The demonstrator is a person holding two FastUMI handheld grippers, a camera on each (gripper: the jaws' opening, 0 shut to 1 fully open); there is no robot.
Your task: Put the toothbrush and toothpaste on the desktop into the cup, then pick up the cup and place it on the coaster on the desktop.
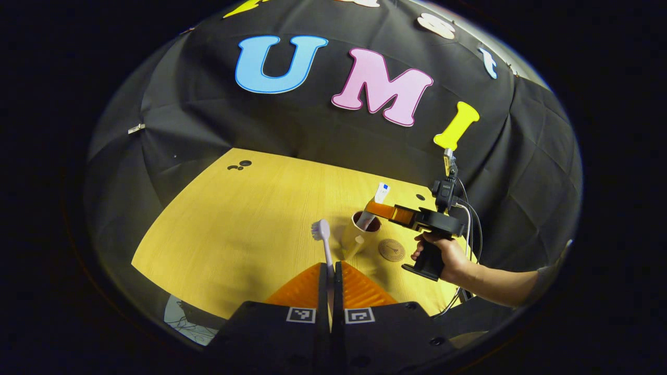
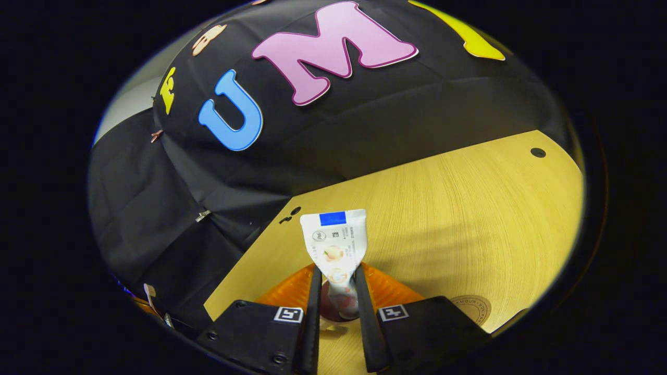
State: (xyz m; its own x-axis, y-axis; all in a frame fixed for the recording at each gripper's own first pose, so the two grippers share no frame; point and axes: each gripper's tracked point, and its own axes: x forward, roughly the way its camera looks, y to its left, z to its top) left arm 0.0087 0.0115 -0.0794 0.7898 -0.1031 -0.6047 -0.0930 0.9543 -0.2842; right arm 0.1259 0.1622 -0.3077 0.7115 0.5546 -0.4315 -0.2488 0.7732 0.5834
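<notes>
Scene: A person works 2 handheld grippers over a yellow wooden desk [image 1: 234, 234] in a black-draped booth.

Left gripper [image 1: 330, 271]: Its orange fingers are pinched narrow on the handle of the toothbrush [image 1: 323, 237], which stands bristles-up just beside the cup [image 1: 359, 237], above the desk and not yet inside.

Right gripper [image 2: 336, 291]: Its fingers press on both sides of the toothpaste [image 2: 336, 245] tube. In the left gripper view the same gripper [image 1: 385, 209], held in a hand [image 1: 448, 258], keeps the tube [image 1: 376, 203] tilted with its lower end down in the mouth of the cup.

Coaster [image 1: 391, 250]: A round brown disc lying on the desk just beside the cup, on the side toward the hand; its edge [image 2: 471, 308] also peeks out by the right gripper's body. Nothing sits on it.

Step in hand: By the look of it, loading the cup, with the toothpaste going in and the toothbrush waiting its turn.

Next move: Likely the right fingers must part so the tube drops, then draw clear; the left must bring the toothbrush over the rim and release it without tipping the cup.

Remaining: The cup has yet to go onto the coaster.
</notes>
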